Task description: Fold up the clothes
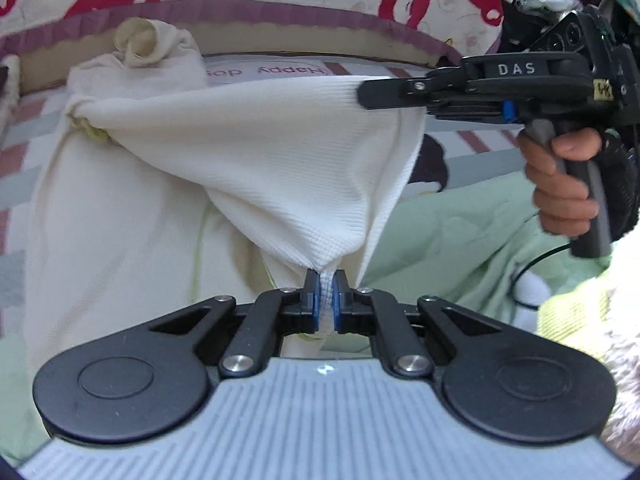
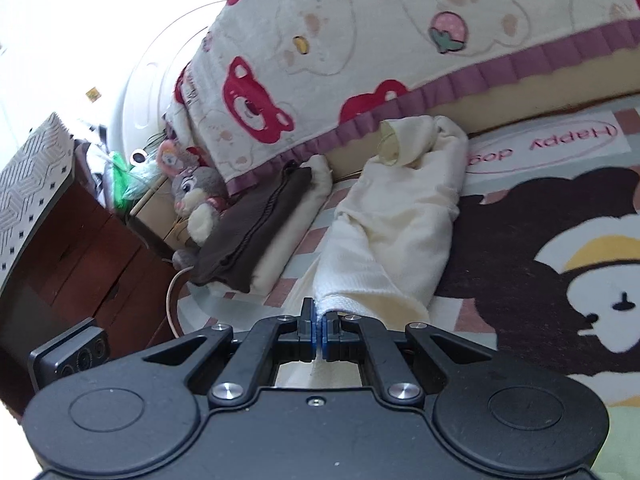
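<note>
A cream knit garment point(image 1: 256, 152) lies on the bed and is lifted at one end. My left gripper point(image 1: 326, 284) is shut on a bunched corner of it. My right gripper point(image 1: 366, 96) comes in from the right of the left wrist view and is shut on another corner, so the cloth is stretched taut between the two. In the right wrist view my right gripper point(image 2: 318, 316) pinches the cream garment point(image 2: 392, 232), which trails away across the bed. Its far end point(image 2: 404, 140) is rolled up near the pillow.
A cartoon-print bedsheet point(image 2: 560, 264) covers the bed. A bear-print quilt with purple trim point(image 2: 360, 60) lies at the back. Folded dark and cream clothes point(image 2: 256, 232) are stacked at the left beside a plush rabbit point(image 2: 192, 196). A wooden nightstand point(image 2: 80, 248) stands beyond the bed edge. A green blanket point(image 1: 460, 240) lies near me.
</note>
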A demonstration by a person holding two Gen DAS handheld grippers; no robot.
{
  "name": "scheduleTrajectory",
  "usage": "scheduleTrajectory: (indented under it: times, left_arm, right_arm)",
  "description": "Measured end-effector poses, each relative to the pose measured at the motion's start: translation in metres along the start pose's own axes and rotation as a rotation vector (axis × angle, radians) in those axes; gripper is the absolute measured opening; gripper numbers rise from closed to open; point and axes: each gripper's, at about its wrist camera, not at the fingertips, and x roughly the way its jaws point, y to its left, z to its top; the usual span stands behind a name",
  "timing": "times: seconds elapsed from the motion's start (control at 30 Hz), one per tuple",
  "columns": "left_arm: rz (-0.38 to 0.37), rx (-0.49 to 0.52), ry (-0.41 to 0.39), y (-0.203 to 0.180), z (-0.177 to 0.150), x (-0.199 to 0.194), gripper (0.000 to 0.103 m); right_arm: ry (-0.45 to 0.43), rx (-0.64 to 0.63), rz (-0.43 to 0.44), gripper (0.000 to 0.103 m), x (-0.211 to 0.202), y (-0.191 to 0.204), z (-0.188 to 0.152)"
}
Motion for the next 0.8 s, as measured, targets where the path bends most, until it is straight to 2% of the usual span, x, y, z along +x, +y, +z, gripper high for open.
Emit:
scheduleTrajectory:
  times: [0.07,0.17,0.2,0.27,0.33,0.43,0.5,0.53,0.63,0.73,0.8]
  left_arm:
    - [-0.007,-0.017,0.005,0.001,-0.003,0.006,0.005]
    - [-0.062,-0.046,0.059,0.004,-0.007,0.010,0.008]
    - [-0.062,-0.046,0.065,0.004,-0.007,0.008,0.010]
    - [-0.054,-0.036,0.065,0.003,-0.005,-0.001,0.020]
    - [-0.020,-0.067,0.009,0.009,-0.001,-0.017,0.041]
    - [0.073,-0.196,-0.102,0.038,0.008,-0.037,0.053]
    - [0.125,-0.302,-0.151,0.067,0.011,-0.035,0.057]
    - [0.127,-0.353,-0.154,0.081,0.012,-0.030,0.058]
    - [0.021,-0.426,-0.059,0.108,0.010,0.003,0.060]
    - [-0.007,-0.396,0.051,0.107,0.013,0.033,0.060]
    - [-0.032,-0.376,0.068,0.104,0.017,0.042,0.058]
  right_arm:
    - [-0.001,-0.019,0.014,0.005,0.001,0.005,0.001]
    - [-0.012,-0.044,0.035,0.005,0.002,0.012,0.004]
    - [-0.015,-0.050,0.039,0.005,0.001,0.013,0.004]
    - [-0.023,-0.056,0.047,0.005,0.000,0.015,0.005]
    - [-0.035,-0.058,0.064,0.005,-0.002,0.017,0.005]
    - [-0.052,-0.057,0.098,0.005,-0.003,0.020,0.005]
    - [-0.063,-0.043,0.136,0.005,-0.002,0.022,0.005]
    - [-0.067,-0.039,0.155,0.005,-0.002,0.023,0.006]
    - [-0.080,-0.056,0.194,0.005,0.000,0.029,0.010]
    - [-0.096,-0.060,0.235,0.005,0.002,0.035,0.016]
    - [-0.099,-0.056,0.251,0.005,0.003,0.037,0.017]
